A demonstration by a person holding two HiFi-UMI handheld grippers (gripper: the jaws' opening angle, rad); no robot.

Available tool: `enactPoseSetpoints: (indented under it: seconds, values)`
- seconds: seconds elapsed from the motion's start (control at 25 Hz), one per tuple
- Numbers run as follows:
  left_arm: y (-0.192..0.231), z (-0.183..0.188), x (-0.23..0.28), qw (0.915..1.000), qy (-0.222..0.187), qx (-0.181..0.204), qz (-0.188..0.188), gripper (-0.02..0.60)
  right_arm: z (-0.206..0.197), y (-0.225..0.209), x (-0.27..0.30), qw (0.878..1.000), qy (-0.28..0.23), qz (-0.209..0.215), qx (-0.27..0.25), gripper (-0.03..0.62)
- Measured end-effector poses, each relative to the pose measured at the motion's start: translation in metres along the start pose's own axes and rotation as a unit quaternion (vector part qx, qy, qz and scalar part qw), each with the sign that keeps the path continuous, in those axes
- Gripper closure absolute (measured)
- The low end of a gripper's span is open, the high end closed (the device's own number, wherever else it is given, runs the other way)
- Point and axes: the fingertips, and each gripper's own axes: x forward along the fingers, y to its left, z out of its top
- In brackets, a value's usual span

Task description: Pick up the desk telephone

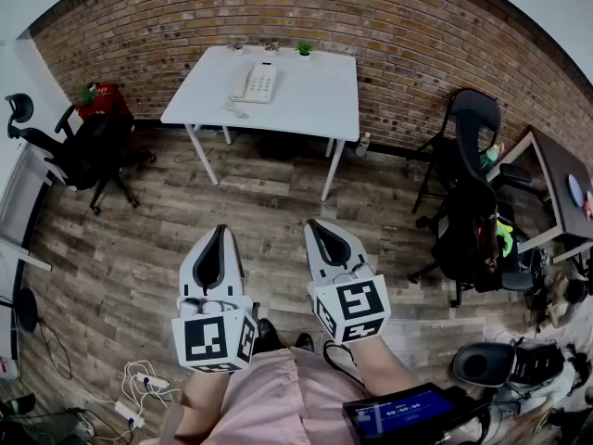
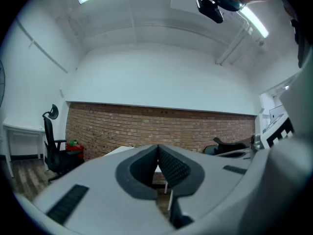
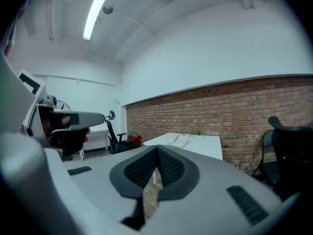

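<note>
A white desk telephone (image 1: 257, 83) with a coiled cord lies on a white table (image 1: 306, 100) against the brick wall, far ahead of me. In the right gripper view the telephone (image 3: 179, 140) shows small on the table (image 3: 205, 145). My left gripper (image 1: 220, 233) and right gripper (image 1: 317, 227) are held side by side over the wooden floor, well short of the table, both shut with nothing between their jaws. In the left gripper view the left gripper (image 2: 158, 147) hides most of the table.
Black office chairs stand at the left (image 1: 79, 151) and at the right (image 1: 473, 202). A small green plant (image 1: 304, 48) sits at the table's back edge. A power strip with cables (image 1: 130, 406) lies on the floor at my lower left. A dark desk (image 1: 561, 188) stands far right.
</note>
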Motion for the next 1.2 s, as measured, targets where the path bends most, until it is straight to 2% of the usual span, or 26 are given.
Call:
enactPoseSetpoints:
  seconds: [0.32, 0.48, 0.52, 0.56, 0.6, 0.92, 1.2]
  values:
    - [-0.005, -0.003, 0.000, 1.0000, 0.005, 0.004, 0.007, 0.571, -0.001, -0.004, -0.001, 1.000, 0.003, 0.005, -0.002, 0.597]
    - [-0.010, 0.003, -0.007, 0.9995, -0.013, 0.002, 0.027, 0.569, 0.003, -0.013, -0.011, 1.000, -0.015, -0.001, 0.006, 0.593]
    - [-0.013, 0.005, -0.010, 0.9995, -0.019, -0.001, 0.027, 0.540, 0.003, -0.016, -0.013, 1.000, -0.017, 0.000, 0.009, 0.535]
    - [-0.016, 0.005, -0.011, 0.9995, -0.023, -0.004, 0.023, 0.414, 0.002, -0.019, -0.015, 1.000, -0.017, 0.001, 0.011, 0.434]
    - [-0.019, 0.004, -0.011, 0.9995, -0.024, -0.007, 0.020, 0.333, 0.002, -0.022, -0.015, 1.000, -0.016, 0.000, 0.010, 0.434]
    - [-0.015, -0.012, -0.010, 0.9990, -0.009, -0.003, 0.043, 0.327, -0.010, -0.031, -0.010, 1.000, -0.007, -0.001, -0.005, 0.421]
    - [0.002, -0.029, 0.032, 0.9989, 0.011, -0.008, 0.045, 0.330, -0.015, -0.049, 0.028, 1.000, 0.005, -0.008, -0.004, 0.398]
